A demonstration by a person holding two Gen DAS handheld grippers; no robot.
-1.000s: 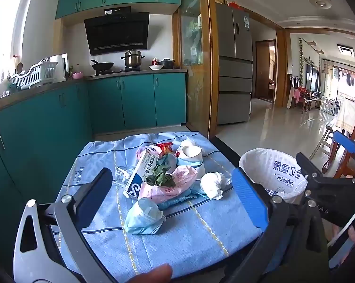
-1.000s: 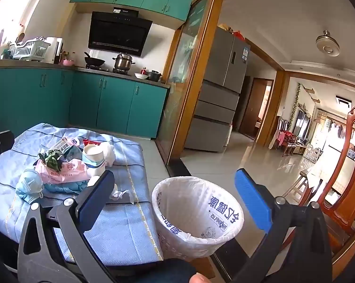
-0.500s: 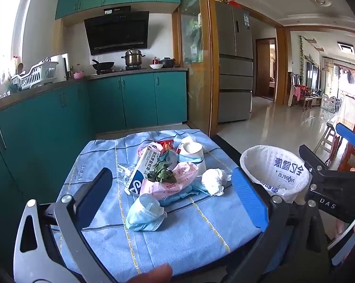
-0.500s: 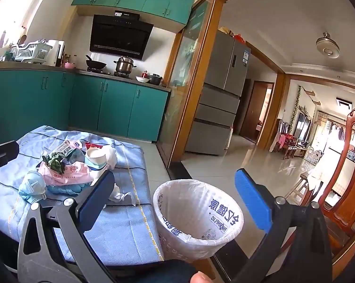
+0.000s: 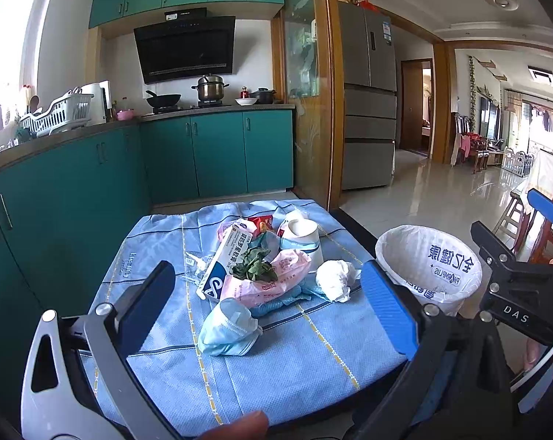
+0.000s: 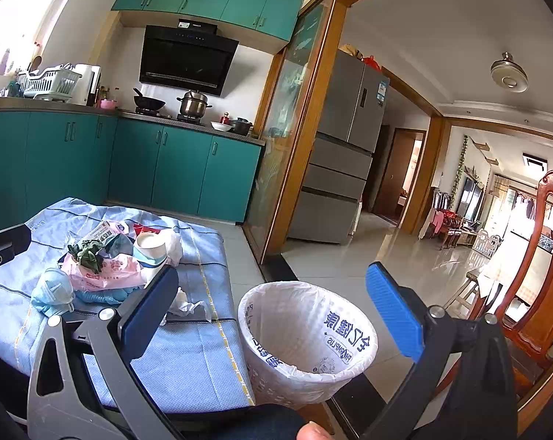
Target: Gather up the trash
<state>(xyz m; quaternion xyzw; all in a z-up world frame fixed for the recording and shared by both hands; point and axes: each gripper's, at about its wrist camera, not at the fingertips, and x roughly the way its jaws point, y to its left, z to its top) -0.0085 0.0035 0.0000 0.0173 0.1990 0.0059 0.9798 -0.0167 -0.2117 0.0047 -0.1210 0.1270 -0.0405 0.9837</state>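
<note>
Trash untouched on bench (image 5: 313, 359); both grippers gape wide, empty; next: left gripper (image 5: 269, 304) grabs crumpled light-blue face mask (image 5: 228, 330), near white-lined bin (image 5: 428, 267).

Kitchen backdrop, seen from my rig

I take the range hood (image 5: 186, 49) as landmark: under it sit a wok (image 5: 163, 99) and a steel pot (image 5: 210, 88) above teal cabinets (image 5: 217, 154); left stands a dish rack (image 5: 58, 113), right a grey fridge (image 5: 368, 95), farther right a wooden chair (image 6: 540, 256).
</note>
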